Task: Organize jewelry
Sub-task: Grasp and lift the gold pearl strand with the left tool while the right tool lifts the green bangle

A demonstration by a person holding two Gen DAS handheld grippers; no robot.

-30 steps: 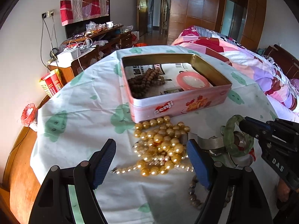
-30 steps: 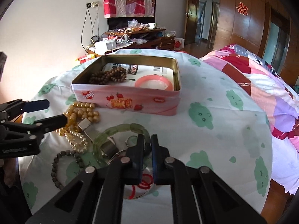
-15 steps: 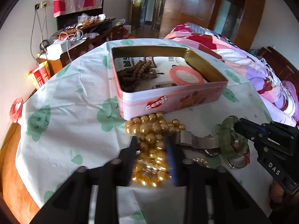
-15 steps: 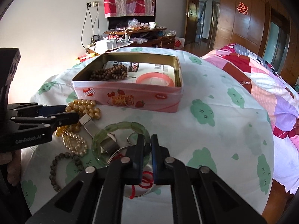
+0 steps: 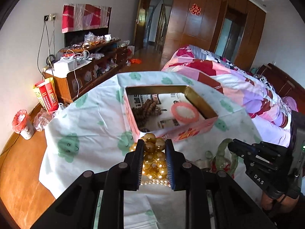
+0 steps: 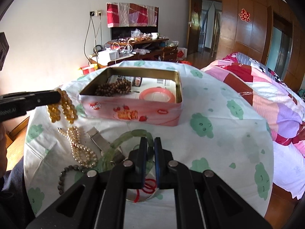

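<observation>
My left gripper (image 5: 154,148) is closing its jaws on the golden bead strand (image 5: 154,152), the beads bunched between the blue pads at the lower centre of the left wrist view; in the right wrist view the same strand (image 6: 63,108) hangs at the left edge of the frame, clear of the tablecloth (image 6: 219,114) and just left of the pink tin (image 6: 133,112). The tin sits at the centre of that frame with brown wooden beads (image 6: 114,88) and a pink bangle (image 6: 157,96) inside. My right gripper (image 6: 150,143) has its jaws nearly together, clamped on the green jade bracelet (image 6: 122,141) at lower centre. To the left of it on the cloth lie a pearl strand (image 6: 82,148), a metal watch band (image 6: 99,141) and a dark bead bracelet (image 6: 66,173).
</observation>
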